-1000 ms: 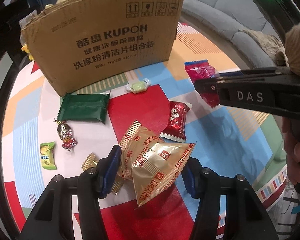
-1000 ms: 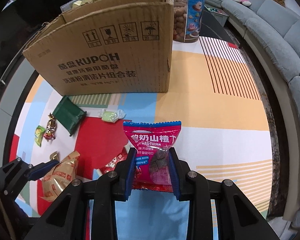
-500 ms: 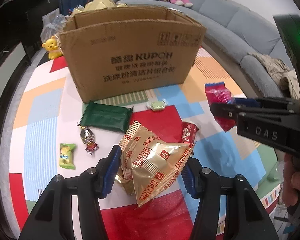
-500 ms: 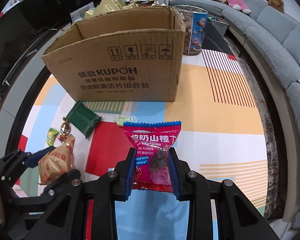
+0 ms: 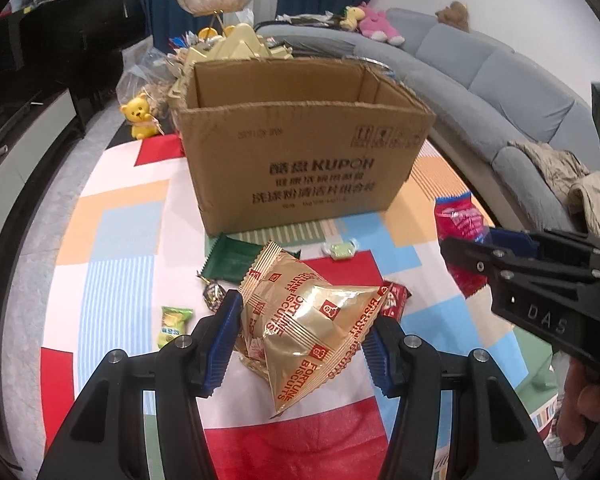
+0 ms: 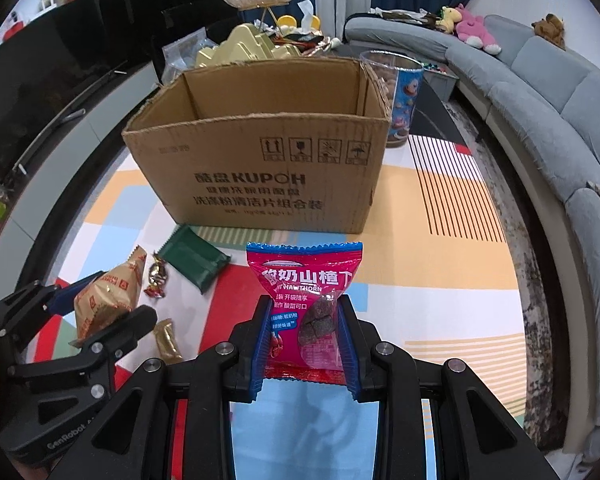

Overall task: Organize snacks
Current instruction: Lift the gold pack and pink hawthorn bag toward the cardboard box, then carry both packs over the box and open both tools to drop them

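Item: left gripper [image 5: 300,340], clamped on gold Fortune Biscuits packet [image 5: 312,320], held clear above the patterned tablecloth [image 5: 112,240]
Item: right gripper [image 6: 305,344], closed tight on pink hawthorn snack packet [image 6: 305,284], also held off the cloth
Destination: open KUPOH cardboard box [image 6: 260,176], ahead of both grippers, top flaps open
Handling advice: carry each packet over the near wall before letting go; release one at a time so the two tools do not collide above the opening; the puffy biscuit packet likely needs a gentle squeeze only
Remaining on cloth: green wrapper [image 5: 236,260], small candies, red packet [image 5: 394,298]
Change against the frame a second ago: both grippers higher, box interior now visible, grips unchanged
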The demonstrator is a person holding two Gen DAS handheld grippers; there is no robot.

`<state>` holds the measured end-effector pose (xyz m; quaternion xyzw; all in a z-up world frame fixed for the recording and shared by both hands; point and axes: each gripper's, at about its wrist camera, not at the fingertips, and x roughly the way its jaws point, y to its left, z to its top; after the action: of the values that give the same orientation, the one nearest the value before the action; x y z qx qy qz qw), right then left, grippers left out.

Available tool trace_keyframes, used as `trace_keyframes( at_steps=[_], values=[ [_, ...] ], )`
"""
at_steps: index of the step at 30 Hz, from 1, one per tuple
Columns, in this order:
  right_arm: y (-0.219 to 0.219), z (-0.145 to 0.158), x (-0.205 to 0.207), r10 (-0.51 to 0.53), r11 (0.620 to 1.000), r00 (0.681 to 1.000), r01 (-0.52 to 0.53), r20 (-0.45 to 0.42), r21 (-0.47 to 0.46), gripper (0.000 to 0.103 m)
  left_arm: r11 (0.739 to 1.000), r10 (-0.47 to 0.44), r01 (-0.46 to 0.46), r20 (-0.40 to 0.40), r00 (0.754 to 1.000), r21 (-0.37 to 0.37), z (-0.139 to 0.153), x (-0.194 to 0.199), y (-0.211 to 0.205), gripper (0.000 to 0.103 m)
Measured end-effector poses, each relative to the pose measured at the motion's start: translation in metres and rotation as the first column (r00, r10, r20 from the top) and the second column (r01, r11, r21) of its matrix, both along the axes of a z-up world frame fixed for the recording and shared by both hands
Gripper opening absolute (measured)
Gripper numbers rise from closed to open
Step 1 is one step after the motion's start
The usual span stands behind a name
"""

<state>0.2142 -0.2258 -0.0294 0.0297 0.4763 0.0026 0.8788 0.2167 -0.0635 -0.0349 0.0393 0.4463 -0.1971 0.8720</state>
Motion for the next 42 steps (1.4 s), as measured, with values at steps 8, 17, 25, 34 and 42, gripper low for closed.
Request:
trace_keyframes(
  at_steps=[8, 17, 25, 34, 42],
  values=[
    [0.009, 0.01, -0.002, 0.007, 1.0, 0.999, -0.007, 0.043, -0.002, 0.032, 0.999, 0.036, -0.036, 0.035, 0.999, -0.019, 0.012, 0.005, 0.007, 0.056],
    [0.014, 0.02, -0.004, 0.009, 1.0, 0.996, -0.011, 0.085, 0.02, 0.032, 0.997, 0.065, -0.062, 0.087, 0.994, -0.045, 0.028, 0.011, 0.012, 0.056],
    [0.015, 0.031, -0.003, 0.005, 1.0, 0.992, -0.009, 0.123, 0.03, 0.032, 0.996, 0.086, -0.08, 0.13, 0.988, -0.051, 0.042, 0.016, 0.014, 0.056],
    [0.014, 0.047, -0.001, -0.005, 0.999, 0.984, -0.001, 0.177, 0.036, 0.032, 0.993, 0.103, -0.093, 0.163, 0.981, -0.066, 0.056, 0.024, 0.014, 0.056],
    [0.014, 0.061, 0.002, -0.014, 0.999, 0.975, 0.006, 0.222, 0.034, 0.032, 0.993, 0.111, -0.099, 0.195, 0.974, -0.072, 0.067, 0.03, 0.012, 0.056]
  ],
)
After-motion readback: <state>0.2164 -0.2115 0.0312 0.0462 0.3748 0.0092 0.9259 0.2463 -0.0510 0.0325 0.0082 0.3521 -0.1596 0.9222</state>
